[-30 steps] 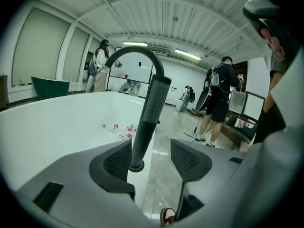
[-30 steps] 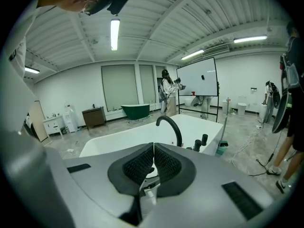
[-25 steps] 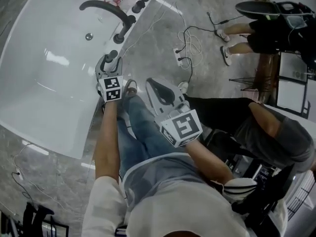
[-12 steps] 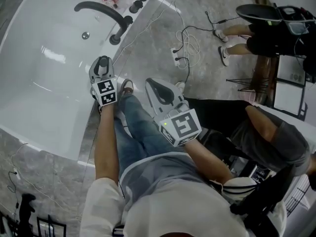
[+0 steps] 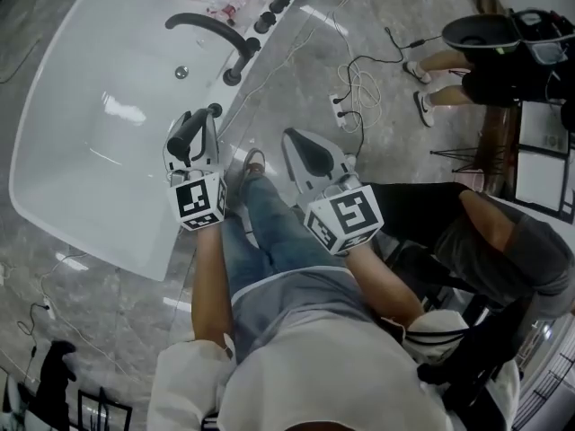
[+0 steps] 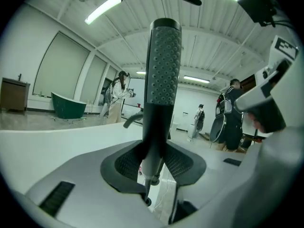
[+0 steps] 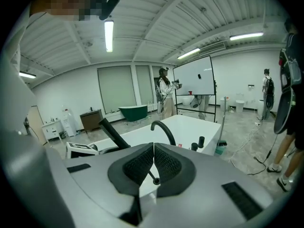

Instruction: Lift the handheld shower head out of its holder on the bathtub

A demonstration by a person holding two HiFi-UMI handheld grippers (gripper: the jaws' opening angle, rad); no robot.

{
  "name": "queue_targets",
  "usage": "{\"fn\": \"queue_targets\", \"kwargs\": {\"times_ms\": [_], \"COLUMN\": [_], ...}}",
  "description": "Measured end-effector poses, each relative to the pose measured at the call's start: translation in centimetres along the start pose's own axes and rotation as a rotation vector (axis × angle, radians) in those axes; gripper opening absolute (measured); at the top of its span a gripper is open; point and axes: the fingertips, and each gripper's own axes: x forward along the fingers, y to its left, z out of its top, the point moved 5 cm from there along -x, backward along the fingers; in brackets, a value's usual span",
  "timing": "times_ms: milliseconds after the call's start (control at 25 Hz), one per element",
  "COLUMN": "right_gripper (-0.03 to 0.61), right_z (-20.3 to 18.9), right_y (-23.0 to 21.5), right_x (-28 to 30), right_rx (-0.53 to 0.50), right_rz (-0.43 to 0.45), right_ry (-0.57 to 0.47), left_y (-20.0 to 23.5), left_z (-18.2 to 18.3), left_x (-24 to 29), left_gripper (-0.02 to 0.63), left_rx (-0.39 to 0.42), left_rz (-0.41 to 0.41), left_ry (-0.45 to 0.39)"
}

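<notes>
Black handheld shower head (image 6: 164, 65) sits clamped by its handle in the left tool's (image 6: 151, 163) closed jaws, above the white bathtub's (image 5: 90, 151) rim; the right tool (image 7: 153, 164) is closed and empty.

Power strip (image 5: 340, 104) and white cables (image 5: 361, 81) on marbled floor (image 5: 395, 142), distant green tub (image 6: 69, 107)

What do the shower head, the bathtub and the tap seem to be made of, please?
Shower head: dark and matte, with a dimpled face; coated metal or plastic, hard to tell which. Bathtub: glossy white with bright glints on it; likely acrylic or enamel. Tap: matte black, smoothly curved; probably coated metal.
</notes>
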Motion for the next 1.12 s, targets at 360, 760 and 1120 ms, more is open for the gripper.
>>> {"fn": "queue_targets", "kwargs": {"times_ms": [360, 760, 1120], "right_gripper": [0.015, 0.016, 0.016], "right_z": [6.1, 11.6, 14.9], "right_y": [4.9, 7.7, 9.5], "right_x": [-5.9, -13.7, -17.1], "right_rx": [0.071, 0.058, -0.089], "right_rz": [0.04, 0.057, 0.059], "right_ry": [-0.108, -0.254, -0.363], "left_y": [-1.7, -7.2, -11.5], "left_z": [16.1, 31.2, 34.2], "left_x": [-10.9, -19.9, -22.5], "left_gripper": [0.149, 0.149, 0.149], "left_rx": [-0.032, -0.003, 0.052], "left_rz": [-0.157, -0.281, -0.359], "left_ry": [-0.061, -0.172, -0.253]}}
